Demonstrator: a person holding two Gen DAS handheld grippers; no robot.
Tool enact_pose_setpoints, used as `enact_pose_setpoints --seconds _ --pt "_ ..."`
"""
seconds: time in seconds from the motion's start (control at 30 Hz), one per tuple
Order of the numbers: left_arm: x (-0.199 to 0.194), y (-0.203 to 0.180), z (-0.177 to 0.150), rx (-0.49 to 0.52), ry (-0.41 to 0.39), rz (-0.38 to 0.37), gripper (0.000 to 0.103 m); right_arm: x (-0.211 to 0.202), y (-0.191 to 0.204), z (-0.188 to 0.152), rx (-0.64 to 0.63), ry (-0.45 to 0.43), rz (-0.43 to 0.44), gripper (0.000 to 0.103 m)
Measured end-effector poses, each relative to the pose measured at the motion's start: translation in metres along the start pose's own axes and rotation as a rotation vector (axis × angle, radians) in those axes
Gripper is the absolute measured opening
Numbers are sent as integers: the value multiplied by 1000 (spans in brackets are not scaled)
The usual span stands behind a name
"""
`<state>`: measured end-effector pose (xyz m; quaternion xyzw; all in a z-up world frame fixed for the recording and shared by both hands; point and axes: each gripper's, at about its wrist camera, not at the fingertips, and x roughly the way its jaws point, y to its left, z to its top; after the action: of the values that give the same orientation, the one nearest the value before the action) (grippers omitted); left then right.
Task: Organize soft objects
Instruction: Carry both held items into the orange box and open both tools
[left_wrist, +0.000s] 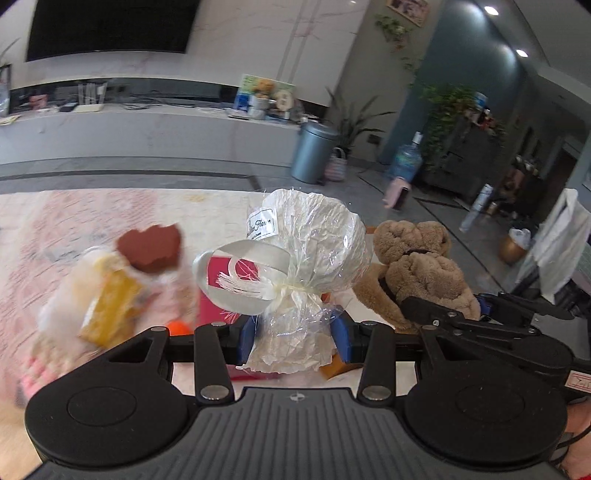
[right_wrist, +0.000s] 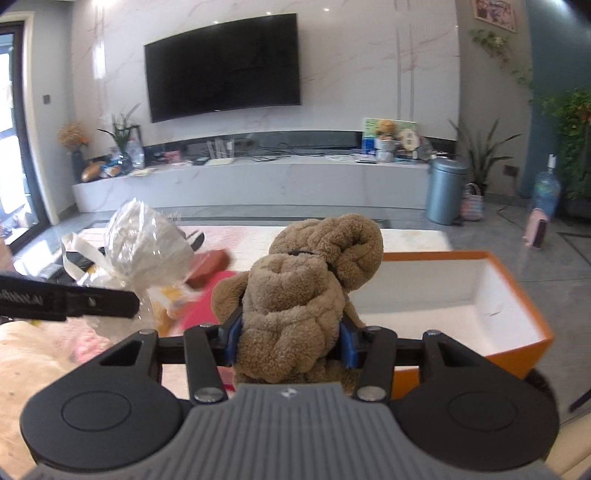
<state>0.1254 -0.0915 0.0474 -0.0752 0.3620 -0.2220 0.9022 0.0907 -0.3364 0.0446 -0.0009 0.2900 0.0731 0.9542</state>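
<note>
Soft objects and containers in view, by count.
One brown plush toy (right_wrist: 299, 306); one cellophane-wrapped white bundle (left_wrist: 306, 258); one orange box (right_wrist: 517, 332) with white interior; two grippers: left gripper (left_wrist: 295, 338), right gripper (right_wrist: 290, 341); one wall television (right_wrist: 221, 66); one grey bin (right_wrist: 445, 192).

Left wrist view: the wrapped bundle (left_wrist: 306, 258) sits at frame centre between the fingers of the left gripper (left_wrist: 295, 338). The plush toy (left_wrist: 417, 269) lies just right of it, with the right gripper (left_wrist: 476, 317) at its lower right. A blurred toy (left_wrist: 122, 280) fills the lower left. The bin (left_wrist: 314, 151) stands behind, above centre. Right wrist view: the plush toy (right_wrist: 306, 299) sits at centre in the right gripper (right_wrist: 291, 343); the open box (right_wrist: 461, 295) lies behind it at right, the wrapped bundle (right_wrist: 144, 251) at left, the television (right_wrist: 221, 66) at upper centre.
</note>
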Motion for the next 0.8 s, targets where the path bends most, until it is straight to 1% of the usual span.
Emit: enact_pose_setpoints --seconds 0.07,0.17,0.3,0.4,0.43,0.53,0.6,0.7,0.8 --pt "25 -11 12 -7 40 -39 49 4 -23 9 -10 29 -11 50" --pt "59 -26 26 -25 97 -49 49 18 -60 24 11 94 -3 50" --pt "98 -38 40 -116 167 -114 49 48 -90 35 -97 195 -65 51" --pt "128 -47 46 -148 224 -139 49 73 -114 38 -100 290 -37 51" --pt "139 -48 47 -162 243 -137 49 82 -120 39 -109 317 -29 51" --pt "167 -51 46 -198 292 -96 49 108 -135 39 -118 384 -23 52" --pt "180 -52 42 -209 327 -99 50 124 -138 36 -115 428 -10 52" --pt "190 -54 35 -200 370 -94 51 148 -140 28 -123 493 15 52" --pt "188 -55 34 -185 385 -64 53 163 -134 15 -147 551 27 53"
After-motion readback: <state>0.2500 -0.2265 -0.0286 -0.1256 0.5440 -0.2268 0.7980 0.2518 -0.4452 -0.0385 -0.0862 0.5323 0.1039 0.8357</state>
